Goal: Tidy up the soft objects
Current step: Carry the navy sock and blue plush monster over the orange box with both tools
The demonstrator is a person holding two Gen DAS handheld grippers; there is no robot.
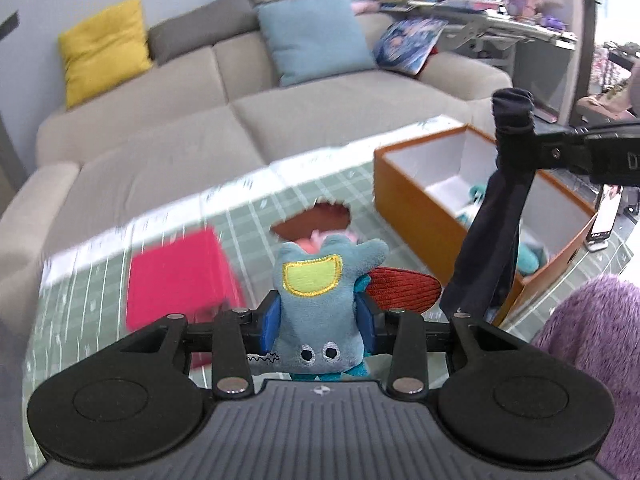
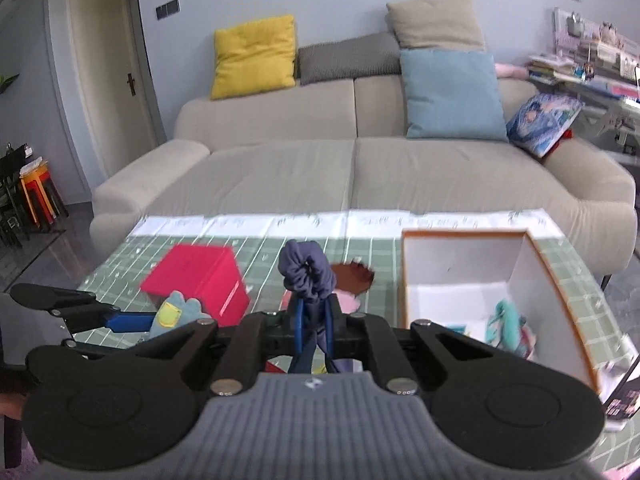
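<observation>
Blue plush monster toy (image 1: pixel 318 312), clenched upside-down in the left claw (image 1: pixel 318 320), sits left of the orange-walled white-lined box (image 1: pixel 416 200); the right claw (image 2: pixel 314 320), nearer it, grips a dark navy sock (image 2: pixel 306 268).

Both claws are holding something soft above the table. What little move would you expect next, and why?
Probably carrying the dark sock rightward over the orange box. The right gripper is shut on the sock, the left gripper on a blue plush toy. The box stands open, with soft toys already inside.
</observation>
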